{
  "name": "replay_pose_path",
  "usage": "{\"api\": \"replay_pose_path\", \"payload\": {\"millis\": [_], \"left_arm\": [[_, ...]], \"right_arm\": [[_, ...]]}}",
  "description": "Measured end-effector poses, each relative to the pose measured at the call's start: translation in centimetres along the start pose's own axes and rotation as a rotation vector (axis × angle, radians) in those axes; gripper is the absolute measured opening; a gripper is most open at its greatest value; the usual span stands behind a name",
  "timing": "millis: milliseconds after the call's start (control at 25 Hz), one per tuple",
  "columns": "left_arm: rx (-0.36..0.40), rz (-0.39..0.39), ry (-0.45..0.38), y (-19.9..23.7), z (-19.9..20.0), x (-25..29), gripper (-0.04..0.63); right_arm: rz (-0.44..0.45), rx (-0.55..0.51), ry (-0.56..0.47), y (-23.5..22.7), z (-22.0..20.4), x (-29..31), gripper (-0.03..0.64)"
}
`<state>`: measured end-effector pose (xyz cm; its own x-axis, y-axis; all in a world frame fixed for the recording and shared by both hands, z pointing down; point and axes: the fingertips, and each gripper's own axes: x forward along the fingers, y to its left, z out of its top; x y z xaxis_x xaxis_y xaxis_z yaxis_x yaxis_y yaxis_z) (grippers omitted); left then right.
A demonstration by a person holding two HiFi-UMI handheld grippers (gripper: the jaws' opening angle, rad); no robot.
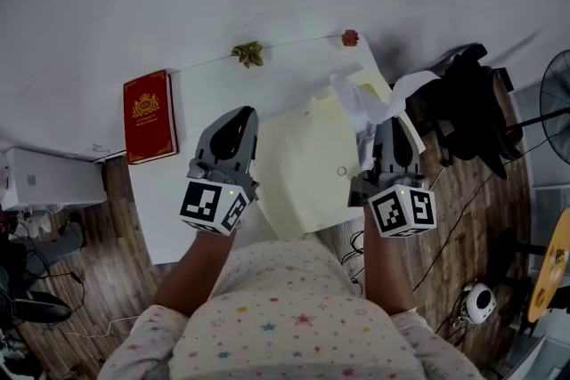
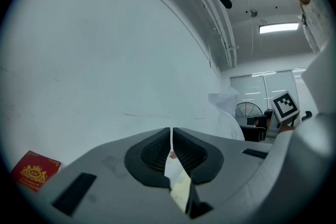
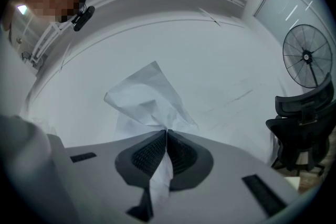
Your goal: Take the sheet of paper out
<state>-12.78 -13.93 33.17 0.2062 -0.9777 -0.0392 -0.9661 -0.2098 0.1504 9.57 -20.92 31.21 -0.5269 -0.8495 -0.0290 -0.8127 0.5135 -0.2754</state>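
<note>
A cream envelope (image 1: 307,165) lies tilted over the right half of the white table (image 1: 169,218). My left gripper (image 1: 240,120) is shut on its left edge; in the left gripper view the cream sheet (image 2: 181,186) runs down between the closed pads of that gripper (image 2: 171,136). A crumpled white sheet of paper (image 1: 370,102) sticks out at the envelope's upper right corner. My right gripper (image 1: 385,133) is shut on it, and in the right gripper view the paper (image 3: 149,99) fans out past the closed jaws (image 3: 166,136). The paper (image 2: 231,107) also shows in the left gripper view.
A red book (image 1: 149,117) lies at the table's left end. A small green sprig (image 1: 248,54) and a red flower (image 1: 350,37) sit on the far edge. A black chair (image 1: 463,102) and a fan (image 3: 307,57) stand to the right, cables on the floor.
</note>
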Motion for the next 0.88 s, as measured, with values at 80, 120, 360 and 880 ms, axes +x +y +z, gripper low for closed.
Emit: {"api": "replay_pose_path", "payload": {"millis": [80,120,360,880], "left_arm": [[0.000,0.002,-0.002,-0.02,0.06,-0.05,0.025],[0.000,0.003,-0.003,-0.05,0.08,-0.09,0.025],[-0.003,0.002,-0.004,-0.13,0.03,-0.18,0.025],[-0.007,0.004,0.000,-0.26,-0.17,-0.28,0.025]], "right_arm": [[0.002,-0.005,0.002,0.09,-0.05,0.01,0.010],[0.001,-0.006,0.003,0.10,-0.05,-0.03,0.010],[-0.009,-0.008,0.003,-0.11,-0.14,-0.25,0.010],[-0.014,-0.009,0.013,-0.28,-0.41,-0.31,0.010]]}}
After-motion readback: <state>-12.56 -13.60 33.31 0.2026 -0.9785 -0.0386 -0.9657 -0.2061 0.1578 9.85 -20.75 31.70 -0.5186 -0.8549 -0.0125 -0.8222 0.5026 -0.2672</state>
